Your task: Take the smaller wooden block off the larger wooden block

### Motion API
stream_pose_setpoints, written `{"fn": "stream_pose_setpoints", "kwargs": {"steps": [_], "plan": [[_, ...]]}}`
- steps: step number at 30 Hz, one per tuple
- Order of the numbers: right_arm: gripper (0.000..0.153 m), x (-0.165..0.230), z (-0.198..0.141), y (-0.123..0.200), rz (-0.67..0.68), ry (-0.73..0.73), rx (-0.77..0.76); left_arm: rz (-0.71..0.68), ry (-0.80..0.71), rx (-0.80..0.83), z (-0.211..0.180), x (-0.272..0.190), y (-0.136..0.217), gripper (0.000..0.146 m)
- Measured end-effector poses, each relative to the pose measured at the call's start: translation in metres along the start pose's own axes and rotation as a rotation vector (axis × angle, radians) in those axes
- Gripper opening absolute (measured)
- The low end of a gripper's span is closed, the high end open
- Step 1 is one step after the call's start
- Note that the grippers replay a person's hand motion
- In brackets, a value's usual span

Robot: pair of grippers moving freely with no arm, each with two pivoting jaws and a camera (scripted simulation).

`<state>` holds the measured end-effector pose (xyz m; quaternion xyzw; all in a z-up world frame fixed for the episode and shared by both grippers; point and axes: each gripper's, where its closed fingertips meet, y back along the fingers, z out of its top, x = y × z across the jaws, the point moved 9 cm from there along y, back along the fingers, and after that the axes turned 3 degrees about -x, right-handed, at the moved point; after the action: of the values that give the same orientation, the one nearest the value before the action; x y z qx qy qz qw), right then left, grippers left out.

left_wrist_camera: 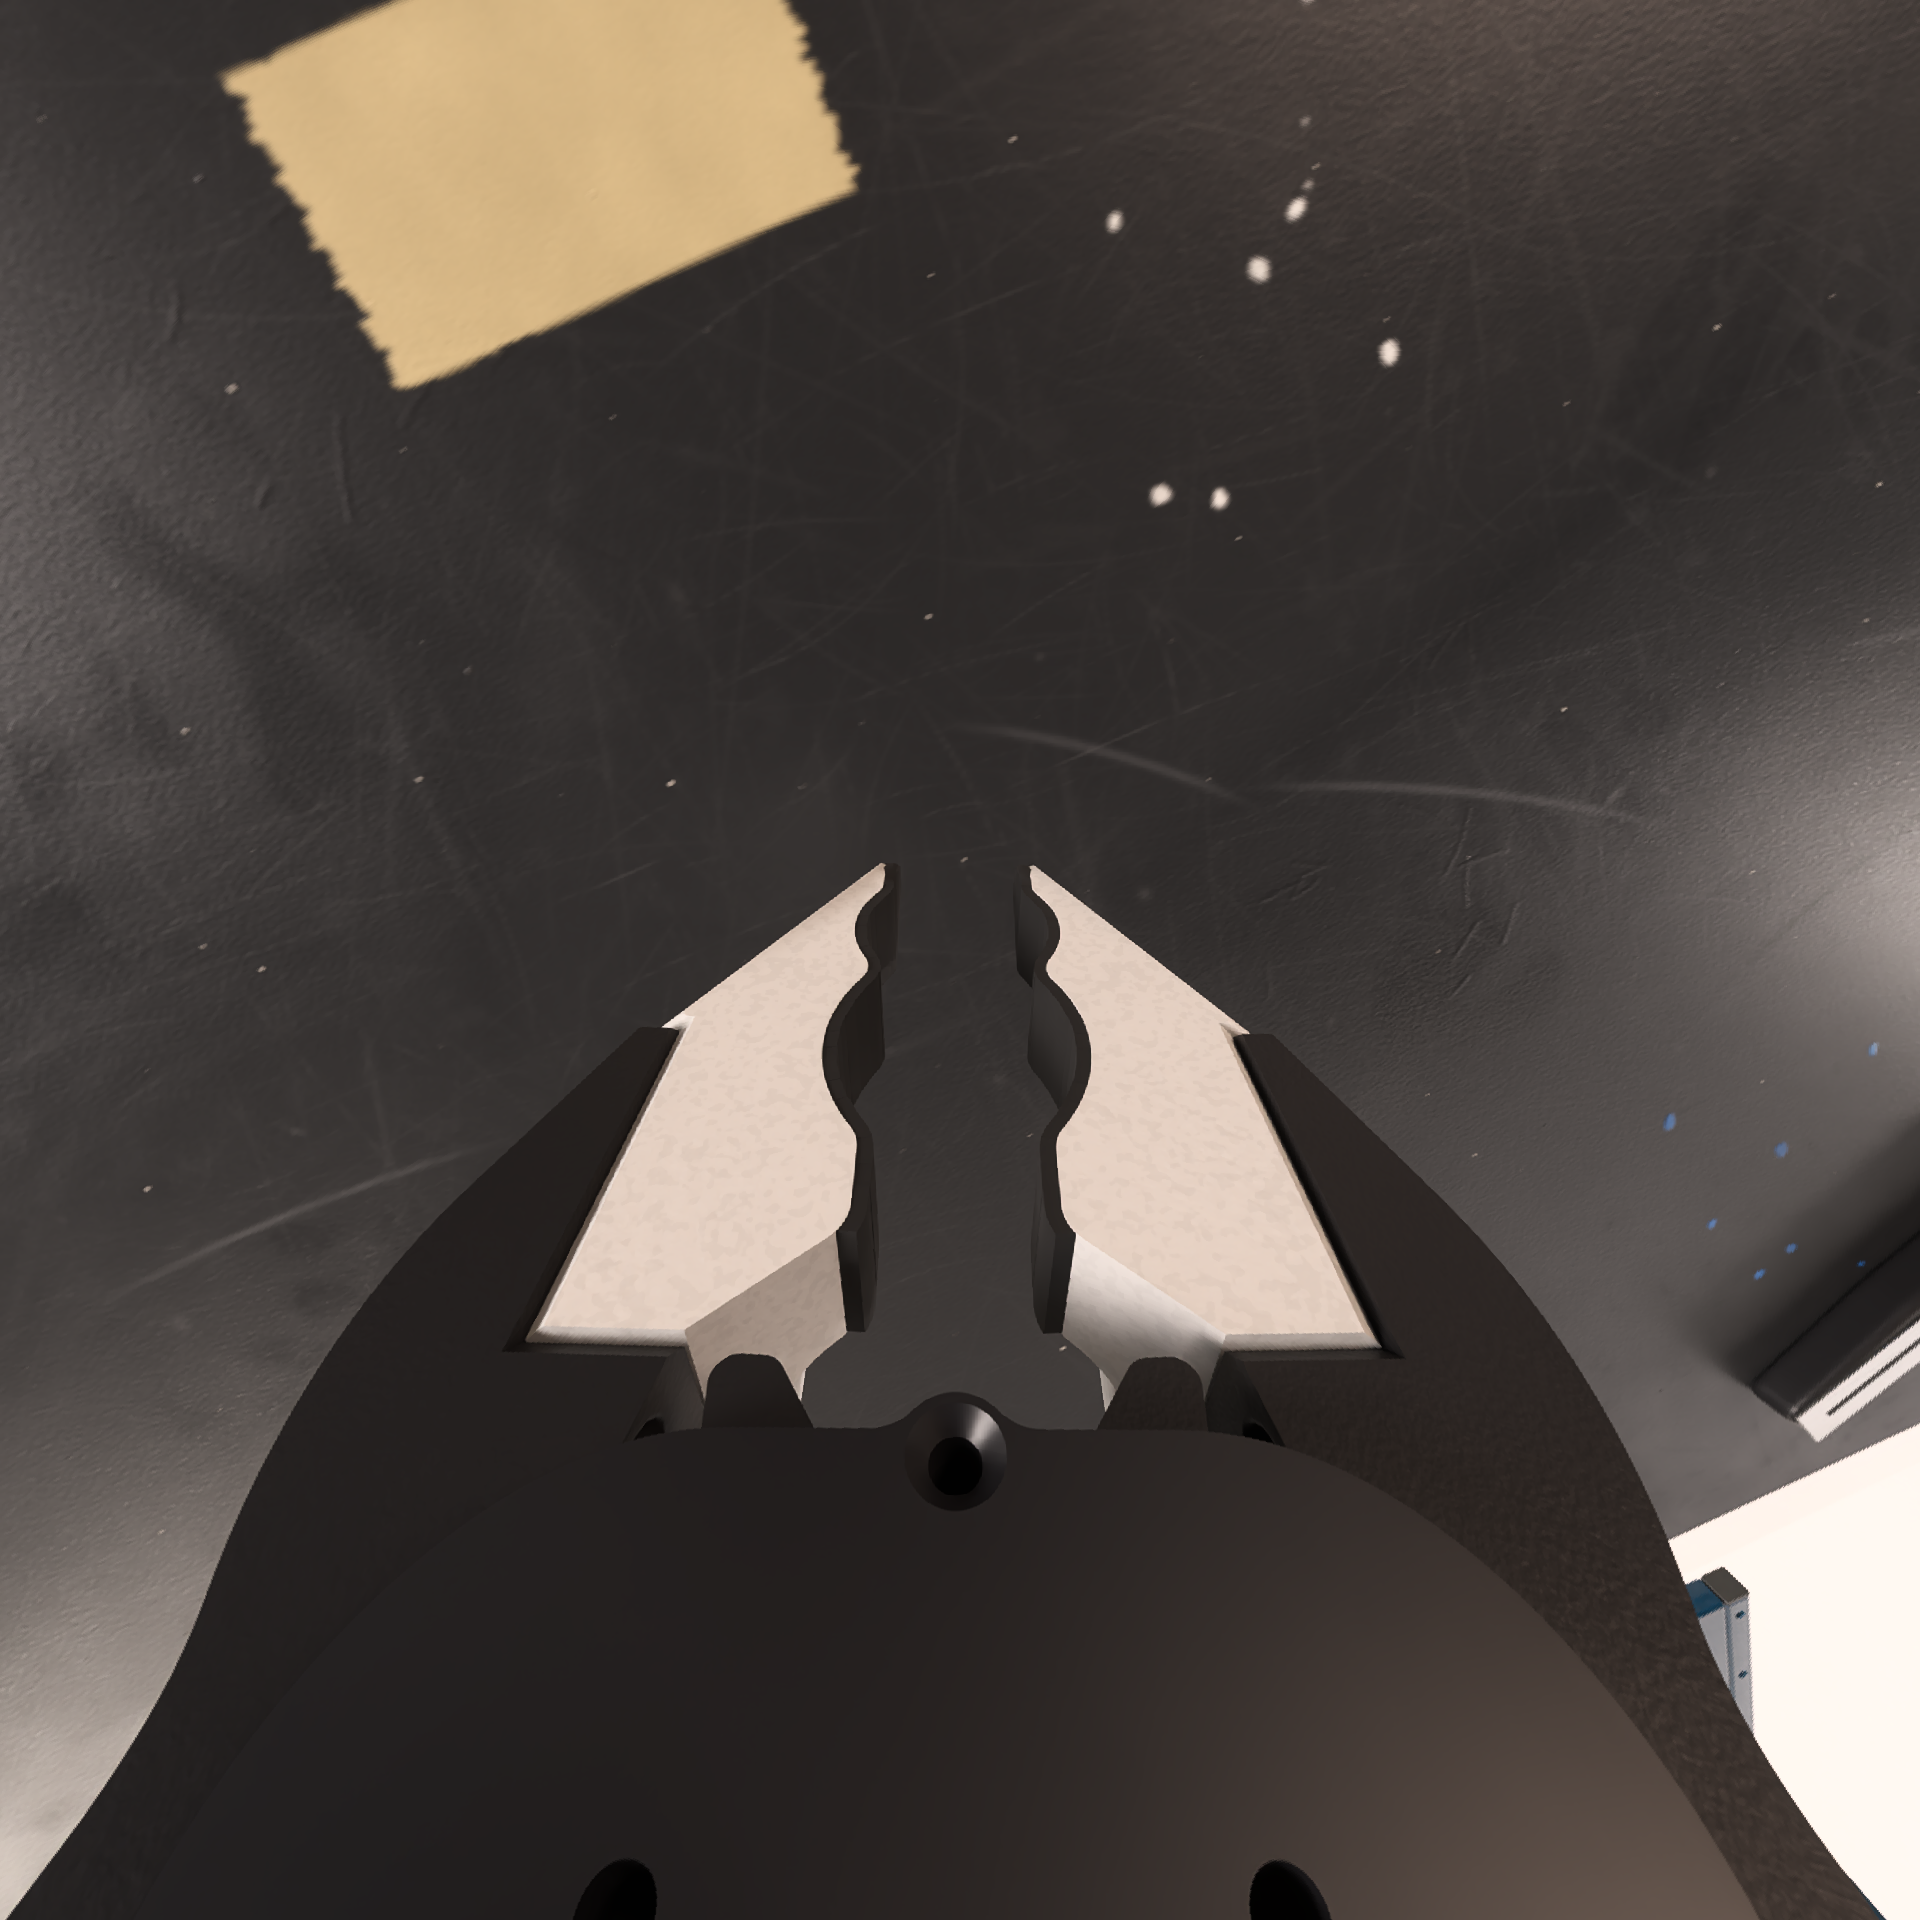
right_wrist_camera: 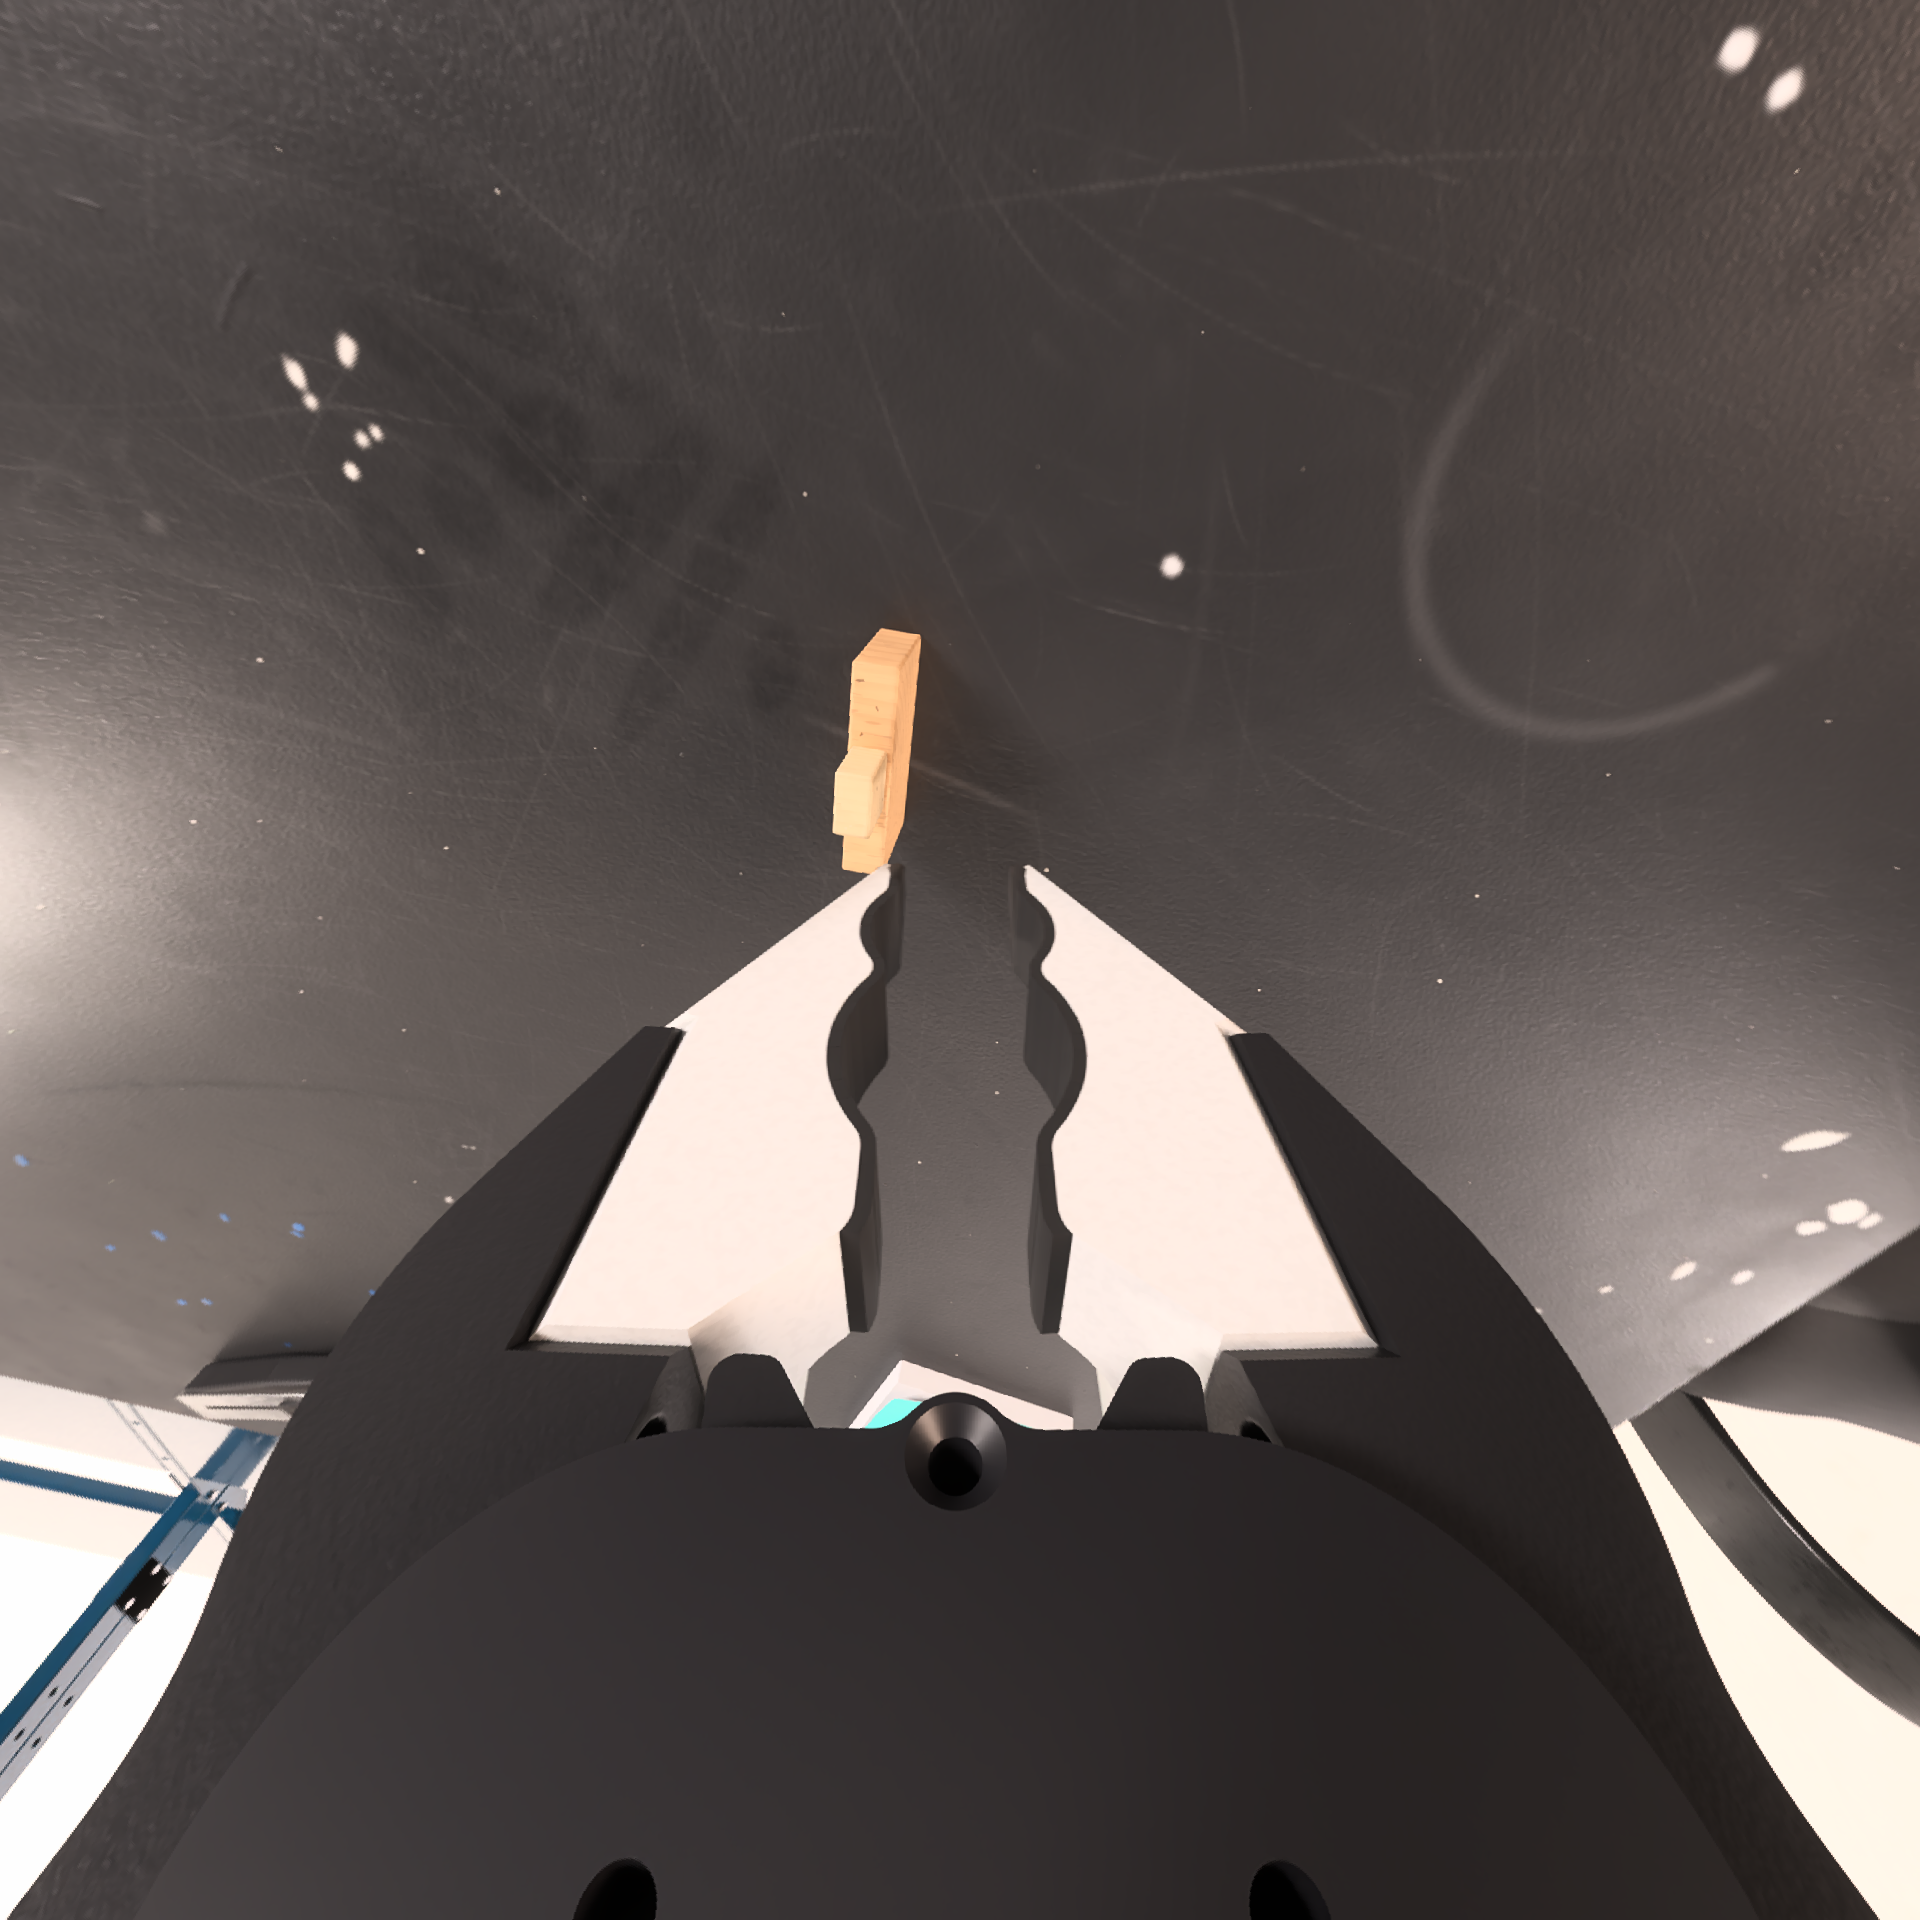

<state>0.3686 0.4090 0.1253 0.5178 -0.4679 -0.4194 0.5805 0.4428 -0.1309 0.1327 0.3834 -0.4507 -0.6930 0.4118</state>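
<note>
In the right wrist view a long larger wooden block point(right_wrist_camera: 889, 696) lies on the dark tabletop, just beyond my left fingertip. The smaller wooden block point(right_wrist_camera: 860, 794) sits on its near part. My right gripper point(right_wrist_camera: 958, 871) is open and empty, its tips slightly right of the blocks and apart from them. My left gripper point(left_wrist_camera: 958, 869) is open and empty over bare tabletop. No block shows in the left wrist view.
A tan rectangular patch point(left_wrist_camera: 540, 177) lies on the dark scratched table point(left_wrist_camera: 1351, 675) at the far left. The table edge point(left_wrist_camera: 1839, 1371) runs at the lower right there. In the right wrist view a blue metal frame point(right_wrist_camera: 114, 1600) stands below the table edge.
</note>
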Motion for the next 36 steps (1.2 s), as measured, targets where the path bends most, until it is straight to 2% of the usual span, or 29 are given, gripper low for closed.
{"fn": "stream_pose_setpoints", "kwargs": {"steps": [1, 3, 7, 11, 14, 16, 18, 22, 28, 32, 36], "plan": [[0.015, 0.001, 0.001, -0.001, -0.013, 0.001, 0.006, 0.000, -0.002, 0.000, 0.002, -0.005, -0.001, 0.022], [0.007, 0.002, 0.001, -0.002, 0.047, -0.036, 0.000, -0.009, 0.008, -0.012, 0.007, -0.013, -0.005, 0.022], [0.004, 0.012, 0.003, -0.003, 0.044, -0.044, 0.012, -0.062, -0.001, -0.051, 0.016, -0.031, -0.012, 0.026], [0.014, 0.018, 0.009, -0.005, -0.023, -0.026, 0.059, -0.193, 0.025, -0.121, 0.017, -0.039, -0.013, 0.039], [0.022, 0.020, 0.013, -0.006, -0.066, -0.032, 0.083, -0.208, 0.024, -0.247, 0.016, -0.037, -0.002, 0.043], [0.017, 0.021, 0.014, -0.006, -0.065, -0.049, 0.094, -0.195, 0.019, -0.348, 0.015, -0.035, 0.014, 0.046], [0.006, 0.016, 0.014, -0.006, 0.031, -0.105, 0.081, -0.165, 0.006, -0.419, 0.013, -0.031, 0.030, 0.052], [0.006, 0.011, 0.013, -0.005, 0.044, -0.103, 0.075, -0.039, -0.015, -0.461, 0.005, -0.020, 0.053, 0.063], [0.006, 0.000, 0.009, -0.002, 0.055, -0.149, 0.058, 0.122, -0.073, -0.473, -0.008, -0.005, 0.067, 0.061], [0.006, -0.009, 0.001, 0.003, 0.079, -0.189, 0.062, 0.092, -0.050, -0.501, -0.015, 0.005, 0.073, 0.061], [0.006, -0.015, -0.005, 0.013, 0.058, -0.226, 0.027, 0.138, -0.048, -0.517, -0.022, 0.016, 0.076, 0.060]]}}
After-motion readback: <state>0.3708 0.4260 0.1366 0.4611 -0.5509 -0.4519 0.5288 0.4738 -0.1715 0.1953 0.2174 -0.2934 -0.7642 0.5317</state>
